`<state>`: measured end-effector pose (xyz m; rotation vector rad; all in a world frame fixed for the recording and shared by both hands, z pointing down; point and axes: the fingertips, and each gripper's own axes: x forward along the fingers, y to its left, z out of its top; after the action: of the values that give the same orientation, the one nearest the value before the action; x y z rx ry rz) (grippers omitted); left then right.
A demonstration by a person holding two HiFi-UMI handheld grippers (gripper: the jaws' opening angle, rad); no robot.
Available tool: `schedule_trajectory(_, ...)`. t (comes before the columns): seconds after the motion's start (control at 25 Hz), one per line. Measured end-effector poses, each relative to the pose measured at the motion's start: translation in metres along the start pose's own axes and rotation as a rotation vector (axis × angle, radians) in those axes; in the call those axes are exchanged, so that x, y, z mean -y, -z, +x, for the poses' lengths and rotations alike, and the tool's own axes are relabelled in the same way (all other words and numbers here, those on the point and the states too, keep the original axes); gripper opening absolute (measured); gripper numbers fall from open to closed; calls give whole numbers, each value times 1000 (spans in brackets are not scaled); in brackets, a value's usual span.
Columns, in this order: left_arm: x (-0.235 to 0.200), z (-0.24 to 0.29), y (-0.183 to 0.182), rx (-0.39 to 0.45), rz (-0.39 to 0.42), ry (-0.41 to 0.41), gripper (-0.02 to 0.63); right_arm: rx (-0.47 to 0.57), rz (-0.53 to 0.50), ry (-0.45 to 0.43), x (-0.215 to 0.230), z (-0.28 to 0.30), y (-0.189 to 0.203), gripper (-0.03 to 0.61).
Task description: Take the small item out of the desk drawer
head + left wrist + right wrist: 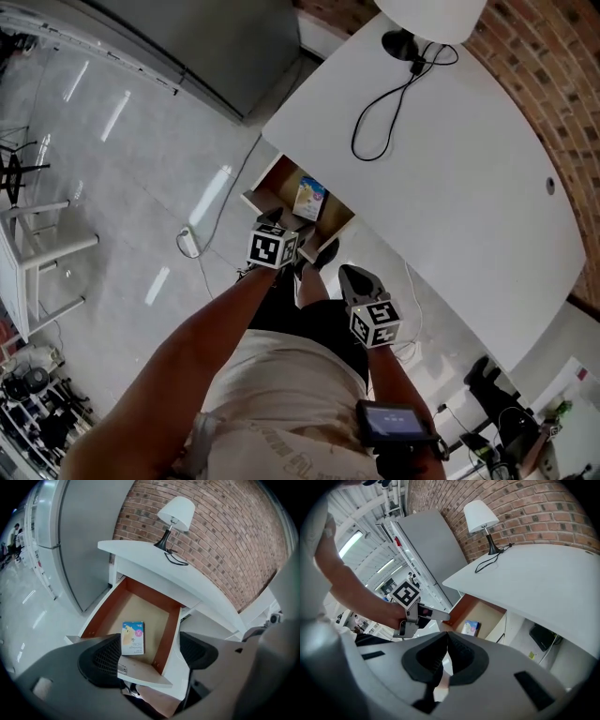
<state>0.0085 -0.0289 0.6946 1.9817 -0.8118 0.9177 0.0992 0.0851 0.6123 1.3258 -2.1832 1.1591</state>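
Observation:
The white desk (469, 187) has its wooden drawer (274, 186) pulled open. A small pale blue and yellow box (310, 197) lies flat on the drawer floor. My left gripper (278, 225) hovers just above the drawer's near front edge. In the left gripper view its jaws (150, 656) stand wide open and empty, and the box (133, 638) shows between them, a little beyond the pads. My right gripper (349, 275) hangs lower and to the right of the drawer. Its jaws (446, 656) are shut with nothing in them. The box (471, 628) shows ahead in that view too.
A white lamp (177, 513) with a black cable (384, 112) stands at the desk's far end against a brick wall (220, 531). A tall grey cabinet (89, 541) stands left of the desk. A white frame (37, 253) and a floor cable (202, 253) lie further left.

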Motion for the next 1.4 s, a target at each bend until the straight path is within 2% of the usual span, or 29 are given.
schedule_trajectory(0.24, -13, 25, -4, 33, -39, -28, 376, -32, 2, -6, 8, 12, 7, 6)
schedule_trajectory(0.48, -20, 54, -3, 18, -49, -55, 392, -55, 3, -23, 11, 19, 14, 6)
schedule_trajectory(0.84, -38, 98, -9, 8, -39, -114, 417, -48, 38, 32, 39, 27, 25, 6)
schedule_trajectory(1.2, -45, 136, -6, 21, -40, -105, 426, -71, 68, 57, 52, 31, 45, 6)
schedule_trajectory(1.4, -58, 155, -6, 13, -40, -134, 426, -84, 83, 79, 64, 28, 53, 6)
